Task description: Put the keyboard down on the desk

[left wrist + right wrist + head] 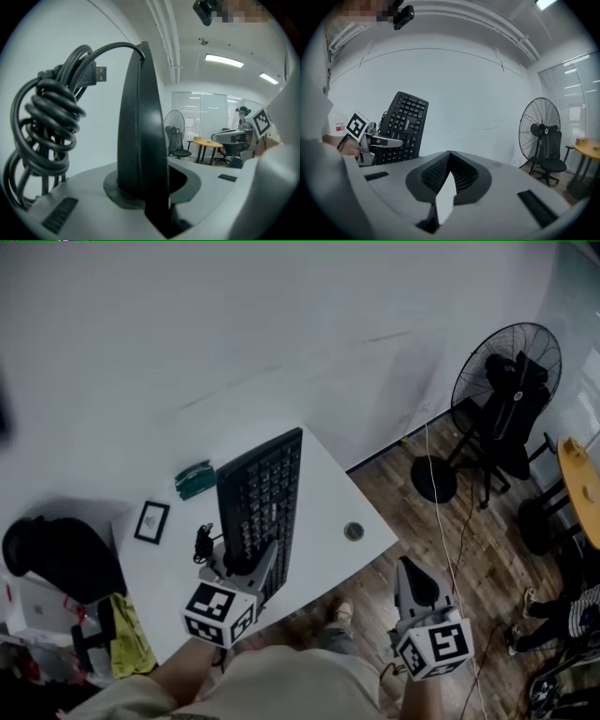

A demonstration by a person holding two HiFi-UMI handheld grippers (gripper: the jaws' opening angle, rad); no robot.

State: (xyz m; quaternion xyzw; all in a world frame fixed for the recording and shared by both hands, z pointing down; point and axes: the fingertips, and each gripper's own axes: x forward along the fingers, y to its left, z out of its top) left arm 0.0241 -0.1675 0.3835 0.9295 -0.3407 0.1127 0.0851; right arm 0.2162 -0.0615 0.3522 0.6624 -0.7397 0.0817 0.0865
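Flanking kbd: cable, frame.

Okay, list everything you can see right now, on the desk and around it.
keyboard: one, black, held upright in the left gripper
cable: one, black, coiled, hanging from the keyboard
desk: one, white, against the wall
small frame: one, black-edged, on the desk's left part
teal object: one, on the desk by the wall; too small to identify
round port: one, grey, in the desk top near its right edge
fan: one, black, standing on the wood floor
office chair: one, black, by the fan
table: one, yellow top, far right
cloth: one, yellow-green, left of the desk
left gripper: grey, shut on the keyboard
right gripper: grey, jaws together, empty
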